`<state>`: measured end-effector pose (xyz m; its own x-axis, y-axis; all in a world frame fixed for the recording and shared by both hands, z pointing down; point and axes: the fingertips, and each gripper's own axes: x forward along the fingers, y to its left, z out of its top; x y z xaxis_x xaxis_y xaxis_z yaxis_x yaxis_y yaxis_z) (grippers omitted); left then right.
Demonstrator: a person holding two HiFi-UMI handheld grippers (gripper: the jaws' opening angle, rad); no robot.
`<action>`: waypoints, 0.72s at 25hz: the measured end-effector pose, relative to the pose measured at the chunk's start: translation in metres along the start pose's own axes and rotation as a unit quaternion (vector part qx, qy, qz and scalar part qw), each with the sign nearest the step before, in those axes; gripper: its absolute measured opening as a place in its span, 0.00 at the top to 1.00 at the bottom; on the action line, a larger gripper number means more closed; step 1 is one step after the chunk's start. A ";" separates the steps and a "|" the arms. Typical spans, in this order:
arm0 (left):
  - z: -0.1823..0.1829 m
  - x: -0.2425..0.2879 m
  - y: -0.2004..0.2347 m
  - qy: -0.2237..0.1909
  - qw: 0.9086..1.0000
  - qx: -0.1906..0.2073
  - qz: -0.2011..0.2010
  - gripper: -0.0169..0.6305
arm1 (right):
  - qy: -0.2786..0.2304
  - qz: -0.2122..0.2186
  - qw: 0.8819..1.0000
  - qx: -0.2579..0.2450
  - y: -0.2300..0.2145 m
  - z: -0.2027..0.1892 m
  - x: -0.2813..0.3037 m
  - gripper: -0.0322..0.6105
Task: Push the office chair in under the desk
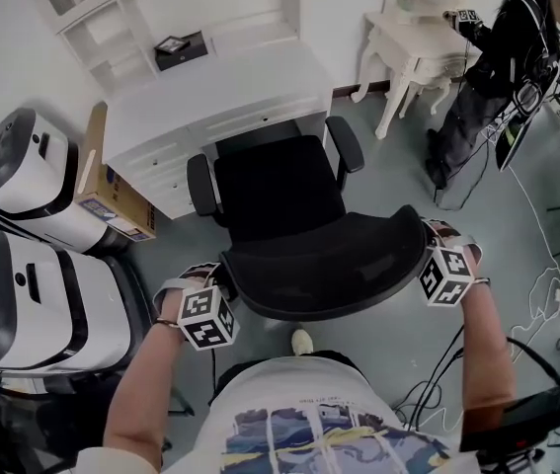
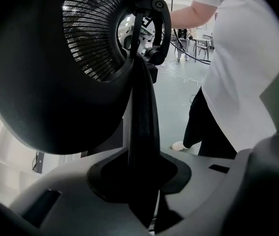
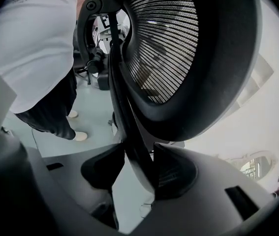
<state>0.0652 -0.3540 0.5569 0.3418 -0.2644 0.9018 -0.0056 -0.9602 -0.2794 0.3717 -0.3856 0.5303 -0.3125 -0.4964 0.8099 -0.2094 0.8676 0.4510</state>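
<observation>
A black office chair stands with its seat [image 1: 278, 191] facing the white desk [image 1: 220, 87], and both armrests are just short of the desk front. Its mesh backrest [image 1: 329, 265] curves toward me. My left gripper [image 1: 222, 289] is shut on the backrest's left rim. My right gripper [image 1: 428, 255] is shut on its right rim. In the left gripper view the black rim [image 2: 141, 112] runs down between the pads of the left gripper [image 2: 141, 181]. In the right gripper view the backrest [image 3: 178, 58] and its rim pass between the pads of the right gripper [image 3: 137, 168].
Two white machines [image 1: 33, 176] [image 1: 33, 304] and a cardboard box [image 1: 112, 200] crowd the left side of the desk. A small white table [image 1: 413, 47] and a standing person [image 1: 487, 77] are at the back right. Cables [image 1: 546, 294] lie on the floor at right.
</observation>
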 end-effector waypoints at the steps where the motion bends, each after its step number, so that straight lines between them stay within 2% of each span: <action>1: 0.001 0.001 0.004 0.001 1.000 -0.001 0.001 0.80 | -0.001 0.000 1.000 -0.001 -0.004 -0.001 0.002 0.64; 18: 0.003 0.018 0.057 0.005 1.000 -0.014 0.005 0.80 | -0.012 -0.003 1.000 -0.011 -0.062 -0.005 0.031 0.64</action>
<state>0.0740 -0.4133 0.5559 0.3315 -0.2750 0.9025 -0.0355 -0.9595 -0.2793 0.3795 -0.4549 0.5296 -0.3325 -0.5020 0.7984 -0.1917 0.8649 0.4639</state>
